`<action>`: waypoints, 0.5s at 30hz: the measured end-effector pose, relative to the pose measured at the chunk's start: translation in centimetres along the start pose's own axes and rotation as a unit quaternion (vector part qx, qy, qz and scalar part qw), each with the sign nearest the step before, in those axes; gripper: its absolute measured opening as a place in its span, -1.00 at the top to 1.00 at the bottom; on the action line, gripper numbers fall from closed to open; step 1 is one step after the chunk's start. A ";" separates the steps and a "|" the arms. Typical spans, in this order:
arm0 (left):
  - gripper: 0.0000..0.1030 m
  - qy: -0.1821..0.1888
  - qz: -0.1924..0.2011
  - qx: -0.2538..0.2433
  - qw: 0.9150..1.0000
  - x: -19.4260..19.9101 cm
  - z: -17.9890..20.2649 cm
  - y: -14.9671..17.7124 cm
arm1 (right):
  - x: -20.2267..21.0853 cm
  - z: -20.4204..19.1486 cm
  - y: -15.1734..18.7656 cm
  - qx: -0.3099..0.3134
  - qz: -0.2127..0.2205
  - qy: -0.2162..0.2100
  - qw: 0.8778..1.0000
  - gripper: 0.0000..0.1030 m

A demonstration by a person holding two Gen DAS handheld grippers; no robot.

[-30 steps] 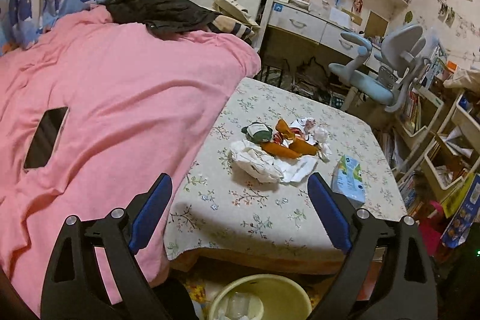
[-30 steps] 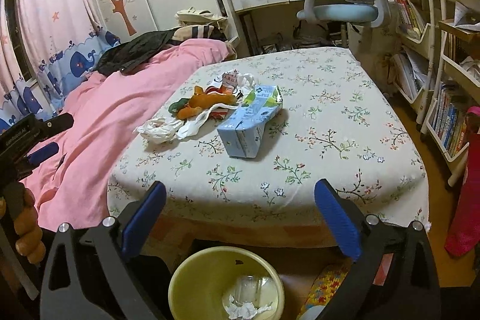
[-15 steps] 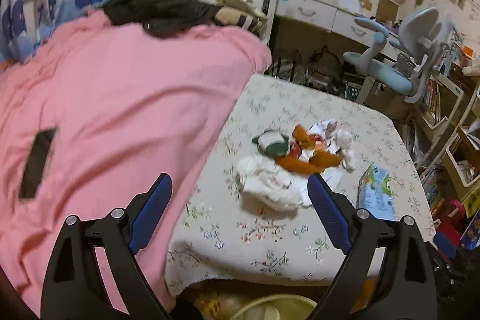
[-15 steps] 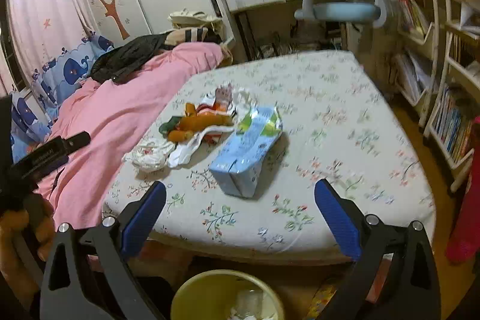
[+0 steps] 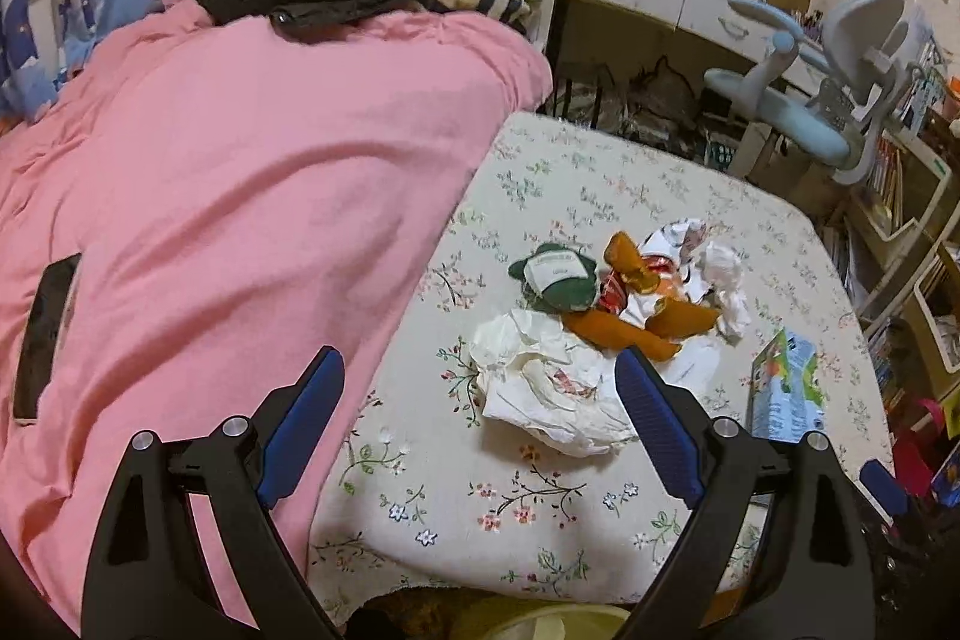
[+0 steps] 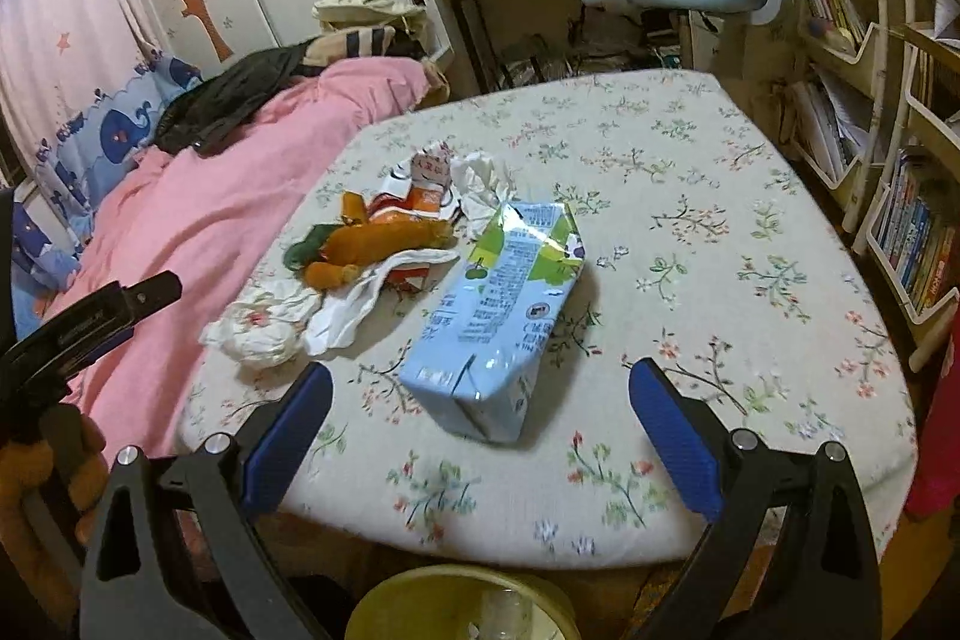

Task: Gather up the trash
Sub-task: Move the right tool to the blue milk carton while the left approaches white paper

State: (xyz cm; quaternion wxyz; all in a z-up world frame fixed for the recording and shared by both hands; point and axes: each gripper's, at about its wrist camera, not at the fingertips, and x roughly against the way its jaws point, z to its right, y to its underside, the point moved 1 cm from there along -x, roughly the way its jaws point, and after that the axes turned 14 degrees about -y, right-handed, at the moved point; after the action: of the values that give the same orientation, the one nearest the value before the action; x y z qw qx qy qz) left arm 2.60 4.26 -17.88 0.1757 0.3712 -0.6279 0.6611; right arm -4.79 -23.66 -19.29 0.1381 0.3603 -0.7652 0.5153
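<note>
I'm holding my left hand-held gripper [image 5: 480, 388] wide open and empty over crumpled white paper [image 5: 549, 391] on the floral-cloth worktop [image 5: 600, 172]. My right hand-held gripper [image 6: 480, 391], also spread and empty, is framing a light-blue drink carton [image 6: 498, 316] lying beside orange wrappers [image 6: 384, 244].

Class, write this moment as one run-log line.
left gripper: open, above crumpled paper | right gripper: open, facing carton | bin: below table edge | nothing held

My room is dim and warm-lit. Both my views bend hard at the edges, with black corners. The carton [image 6: 498, 304] throws a soft shadow rightward; the far shelves look blurred.
</note>
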 end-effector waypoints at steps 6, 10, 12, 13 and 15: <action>-0.71 0.006 -0.031 -0.010 0.999 -2.1 1.0 -0.2 | -2.0 0.3 -0.2 0.001 -0.016 0.010 1.000 -0.85; -0.71 0.014 -0.052 -0.010 0.998 -3.3 1.3 -0.2 | -3.2 0.0 -0.5 0.013 -0.025 0.013 1.000 -0.85; -0.64 0.019 -0.064 -0.009 0.998 -3.8 1.5 -0.2 | -3.7 0.1 -0.6 0.015 -0.029 0.017 0.999 -0.85; -0.57 0.021 -0.068 -0.011 0.997 -4.1 1.6 -0.1 | -4.0 0.1 -0.7 0.016 -0.031 0.019 0.999 -0.85; -0.44 0.028 -0.081 -0.013 0.996 -4.7 1.8 -0.1 | -4.1 0.3 -0.7 0.018 -0.033 0.024 0.999 -0.85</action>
State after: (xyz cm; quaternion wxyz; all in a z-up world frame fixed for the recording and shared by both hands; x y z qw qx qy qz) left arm 6.22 3.66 -21.26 0.2508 0.3999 -0.5993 0.6466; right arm -1.35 -22.39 -21.33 0.1666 0.3752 -0.7400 0.5327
